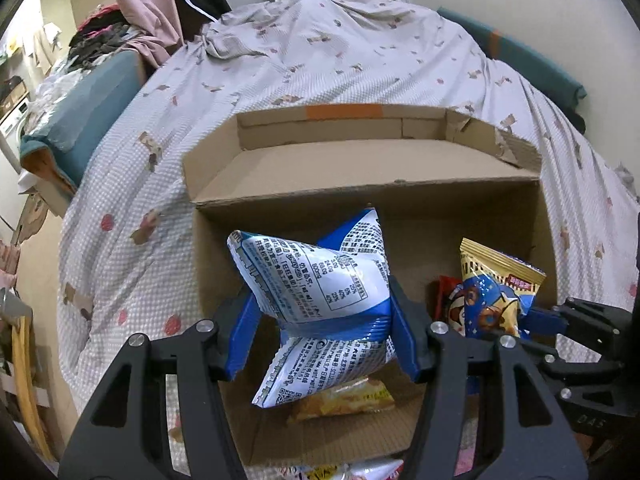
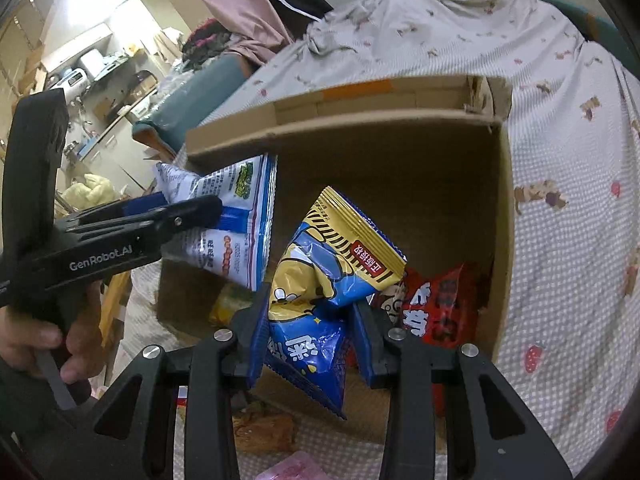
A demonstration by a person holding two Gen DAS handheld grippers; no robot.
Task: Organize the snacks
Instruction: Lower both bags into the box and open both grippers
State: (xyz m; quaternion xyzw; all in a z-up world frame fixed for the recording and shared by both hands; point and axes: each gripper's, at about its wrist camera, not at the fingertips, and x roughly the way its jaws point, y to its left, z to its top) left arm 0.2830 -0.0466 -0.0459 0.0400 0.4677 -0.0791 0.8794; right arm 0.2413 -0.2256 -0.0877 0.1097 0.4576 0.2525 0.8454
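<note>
Over the cardboard box (image 1: pixel 400 160) on the bed (image 1: pixel 320 60): 2 snack bags mid-delivery.
Left gripper (image 1: pixel 320 320) clamped on white-blue bag (image 1: pixel 320 272), right gripper (image 2: pixel 308 340) clamped on blue-yellow bag (image 2: pixel 320 272); next, probably lowering inside, then releasing.

The left gripper (image 1: pixel 320 320) and the right gripper (image 2: pixel 308 324) are each clamped on something; the left handle is gripped by a hand (image 2: pixel 52 344).

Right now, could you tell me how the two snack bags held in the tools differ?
The white-and-blue bag shows mostly printed text; the blue-and-yellow bag shows cartoon artwork. The first sits in the left tool, the second in the right tool. Both are clamped above the cardboard box.
</note>
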